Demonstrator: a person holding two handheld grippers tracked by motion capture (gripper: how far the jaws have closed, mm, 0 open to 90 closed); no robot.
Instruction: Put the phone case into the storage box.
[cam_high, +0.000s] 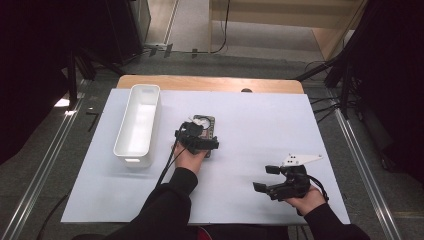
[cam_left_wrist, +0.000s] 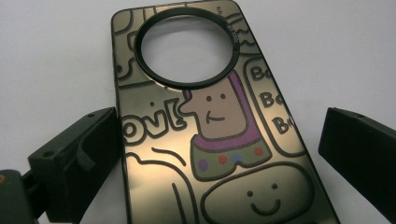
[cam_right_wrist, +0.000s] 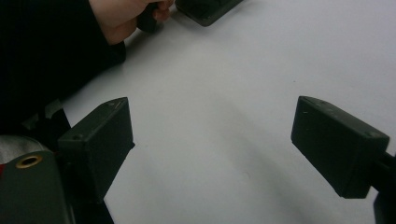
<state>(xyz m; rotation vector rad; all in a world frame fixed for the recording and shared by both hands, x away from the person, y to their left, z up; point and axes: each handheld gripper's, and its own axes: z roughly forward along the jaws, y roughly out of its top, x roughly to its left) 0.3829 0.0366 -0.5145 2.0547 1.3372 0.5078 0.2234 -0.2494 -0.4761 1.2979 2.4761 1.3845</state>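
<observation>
Left gripper (cam_high: 196, 138) over phone case (cam_left_wrist: 205, 135), white sheet (cam_high: 260, 130).

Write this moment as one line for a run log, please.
left claw: open, astride phone case | right claw: open, idle over white sheet | white bin: left of case

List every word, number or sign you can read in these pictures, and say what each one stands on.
"ovi" on the phone case, left of the cartoon figure; its end is unclear.
"Bo", three times, stacked in a bubble at the case's right edge, each cut off.
Tiny print on the black ring: too small to read.
White bin, left gripper and right gripper: no text.
</observation>
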